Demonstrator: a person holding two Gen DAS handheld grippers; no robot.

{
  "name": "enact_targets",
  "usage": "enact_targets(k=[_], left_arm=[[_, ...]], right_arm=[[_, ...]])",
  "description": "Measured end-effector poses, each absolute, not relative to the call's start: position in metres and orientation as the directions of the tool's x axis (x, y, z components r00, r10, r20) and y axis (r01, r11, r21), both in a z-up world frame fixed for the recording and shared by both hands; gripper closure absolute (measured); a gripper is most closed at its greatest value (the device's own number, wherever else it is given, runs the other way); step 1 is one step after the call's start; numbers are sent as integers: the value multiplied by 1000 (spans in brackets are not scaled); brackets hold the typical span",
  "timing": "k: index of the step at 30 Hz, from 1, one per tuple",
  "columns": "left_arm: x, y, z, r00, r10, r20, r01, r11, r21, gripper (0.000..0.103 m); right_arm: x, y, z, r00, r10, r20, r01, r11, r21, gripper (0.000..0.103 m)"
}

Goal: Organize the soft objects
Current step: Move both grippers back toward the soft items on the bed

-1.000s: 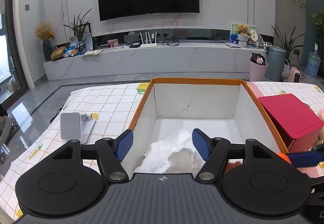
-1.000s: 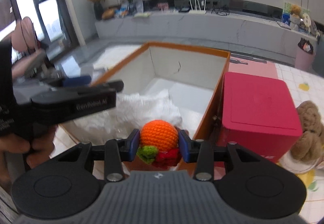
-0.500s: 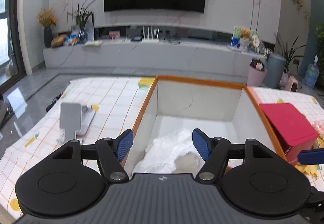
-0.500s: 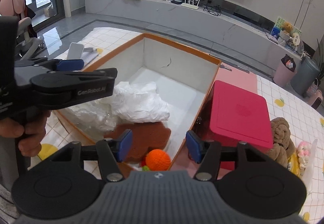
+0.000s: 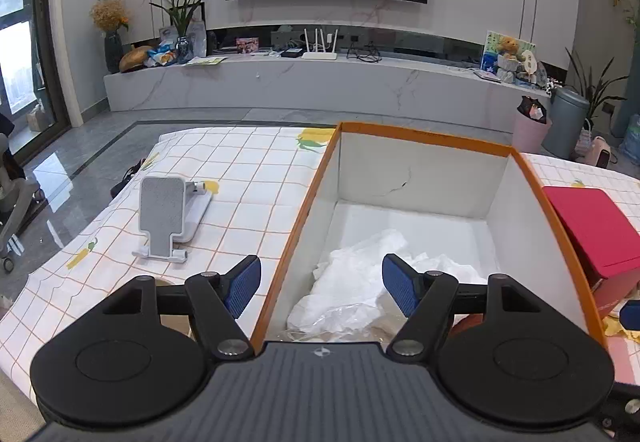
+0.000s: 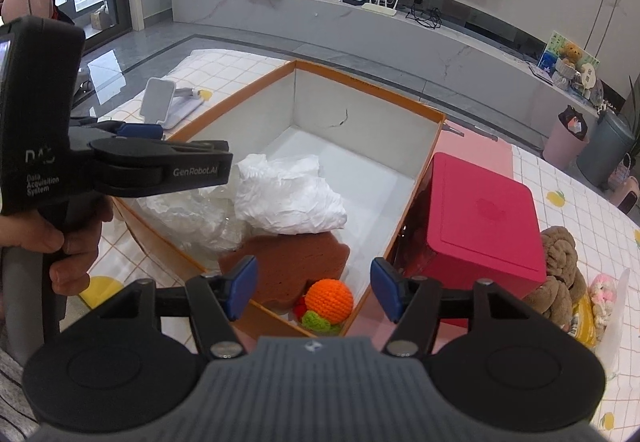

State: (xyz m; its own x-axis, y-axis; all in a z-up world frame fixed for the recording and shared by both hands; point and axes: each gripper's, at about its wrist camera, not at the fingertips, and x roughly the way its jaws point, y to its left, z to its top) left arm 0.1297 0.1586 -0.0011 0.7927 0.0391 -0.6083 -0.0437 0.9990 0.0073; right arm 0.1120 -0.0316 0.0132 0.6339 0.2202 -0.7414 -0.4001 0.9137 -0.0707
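An orange-rimmed white box (image 6: 362,82) holds crumpled white paper (image 6: 288,198), a clear plastic bag (image 6: 192,214), a brown spongy piece (image 6: 296,262) and an orange crochet ball (image 6: 330,296) with green and red bits. The ball lies loose in the box's near corner. My right gripper (image 6: 314,280) hangs above it, open, with nothing between the pads. My left gripper (image 5: 322,284) is open over the box's near left wall (image 5: 296,238), with the white paper (image 5: 360,274) below it and untouched. In the right wrist view its fingers (image 6: 192,170) reach in from the left, held by a hand (image 6: 76,242).
A red box (image 6: 480,218) stands against the box's right side. A brown plush (image 6: 560,274) and a pink-white crochet item (image 6: 604,294) lie right of it. A grey phone stand (image 5: 168,218) sits on the checked tablecloth (image 5: 240,178) to the left.
My right gripper opened and let go of the orange ball, which now lies in the box corner; the gripper also rose and drew back. The left gripper barely shifted.
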Motion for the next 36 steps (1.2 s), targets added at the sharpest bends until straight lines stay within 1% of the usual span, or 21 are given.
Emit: enact_targets(k=[5,11,16,22,26,31,33,35,36], left_arm=[[124,147,7,785,43,-618,-29,999,32,21],[110,127,31,802,34,-596,-16,999,36,21],[101,102,50,808,24,-589,4,999,47,21],[84,57,67,823,-20,-567,69,996,65,20],[73,22,74,814,-76,-576,126,991,48,20],[59,-22,78,811,-134,-570,189,981,38,20],[53,-38,77,810,-155,-566,209,977,32,20],[47,-52,74,815,-156,-558,206,978,27,19],[45,-59,72,814,-164,-558,213,977,24,19]], right_arm=[[109,-45,19,655,224,-722,-380,923,-58,40],[95,-77,34,685,217,-696,-337,941,-39,38],[78,-117,52,731,152,-665,-280,956,-89,36],[58,-186,68,768,50,-638,-138,986,-89,33],[42,-229,73,782,-13,-623,-53,995,-87,25],[25,-274,69,785,-90,-613,30,994,-107,24],[19,-293,67,783,-87,-616,44,995,-84,21],[14,-309,65,786,-102,-610,71,995,-74,14],[13,-316,64,787,-112,-606,88,994,-69,12]])
